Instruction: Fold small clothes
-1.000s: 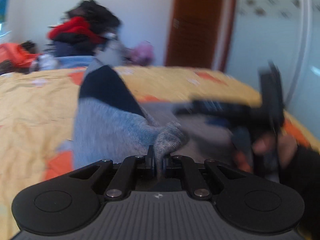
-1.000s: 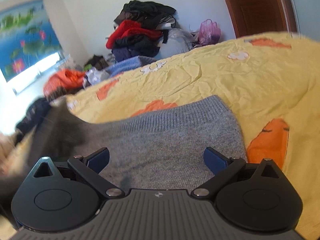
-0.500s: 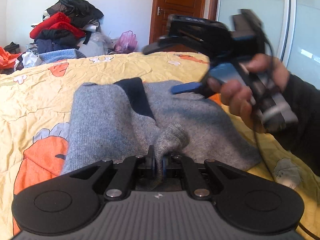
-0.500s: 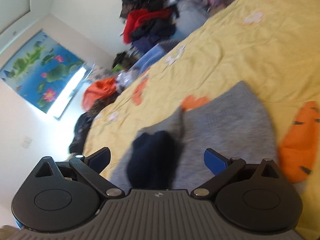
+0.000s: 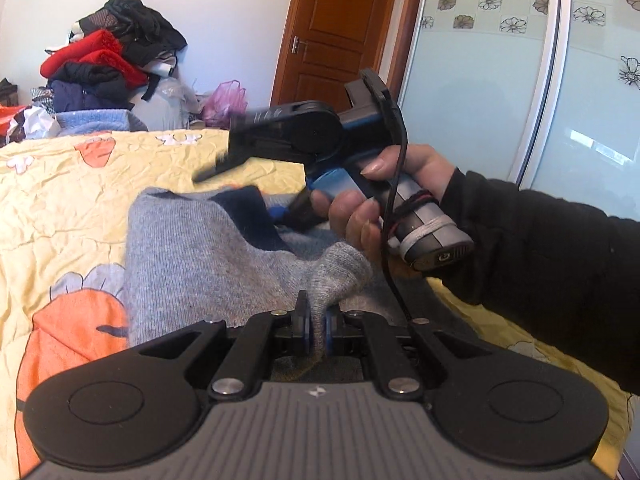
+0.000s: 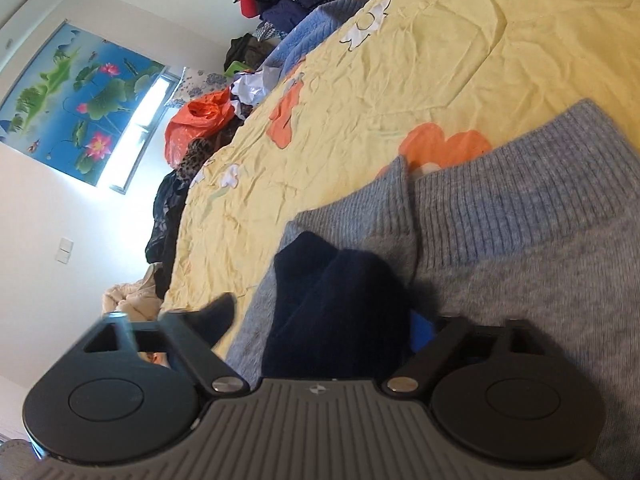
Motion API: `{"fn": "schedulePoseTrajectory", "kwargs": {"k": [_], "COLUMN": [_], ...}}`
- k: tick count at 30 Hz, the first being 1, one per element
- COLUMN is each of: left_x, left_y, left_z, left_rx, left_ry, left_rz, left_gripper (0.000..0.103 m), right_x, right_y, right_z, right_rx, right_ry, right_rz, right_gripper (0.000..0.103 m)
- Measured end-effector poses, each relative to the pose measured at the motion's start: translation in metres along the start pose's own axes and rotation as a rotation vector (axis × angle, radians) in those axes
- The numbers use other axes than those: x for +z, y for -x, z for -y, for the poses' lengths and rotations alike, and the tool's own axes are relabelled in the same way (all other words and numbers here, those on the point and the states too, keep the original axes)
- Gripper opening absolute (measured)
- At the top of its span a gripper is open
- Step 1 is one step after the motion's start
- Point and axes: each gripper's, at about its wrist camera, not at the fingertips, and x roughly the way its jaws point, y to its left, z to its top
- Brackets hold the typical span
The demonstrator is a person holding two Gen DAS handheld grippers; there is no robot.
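Note:
A small grey knit sweater [image 5: 188,252] with a dark navy part [image 5: 248,216] lies on the yellow bed. My left gripper [image 5: 316,326] is shut on a bunched grey fold of it at the near edge. My right gripper [image 5: 280,210], held in a hand, hovers over the sweater's middle, tilted sideways. In the right wrist view the navy part [image 6: 336,308] lies between the open fingers of the right gripper [image 6: 332,332], with the grey ribbed hem [image 6: 520,196] beyond. I cannot tell whether the fingers touch the cloth.
The yellow bedspread [image 5: 60,208] with orange flower prints spreads to the left and far side. A heap of clothes [image 5: 108,64] stands at the bed's far end. A wooden door [image 5: 340,32] and a glass wardrobe [image 5: 520,80] are on the right. An orange bag [image 6: 200,124] lies by the window.
The left gripper has lowered the held fold, so the sweater lies flatter. The right gripper has rolled sideways and come down over the navy part.

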Motion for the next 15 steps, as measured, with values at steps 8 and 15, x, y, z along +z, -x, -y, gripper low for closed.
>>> {"fn": "schedulePoseTrajectory", "kwargs": {"k": [8, 15], "left_x": [0.016, 0.017], "left_y": [-0.005, -0.037], "left_z": [0.019, 0.05], "left_rx": [-0.088, -0.226], "left_ry": [-0.021, -0.02], "left_rz": [0.025, -0.025], "left_gripper": [0.006, 0.007], "right_x": [0.006, 0.02], "right_y": [0.033, 0.105], "right_z": [-0.028, -0.034], "right_rx": [-0.062, -0.18], "right_ry": [0.233, 0.392], "right_rz": [0.059, 0.094], "right_gripper": [0.024, 0.024]}}
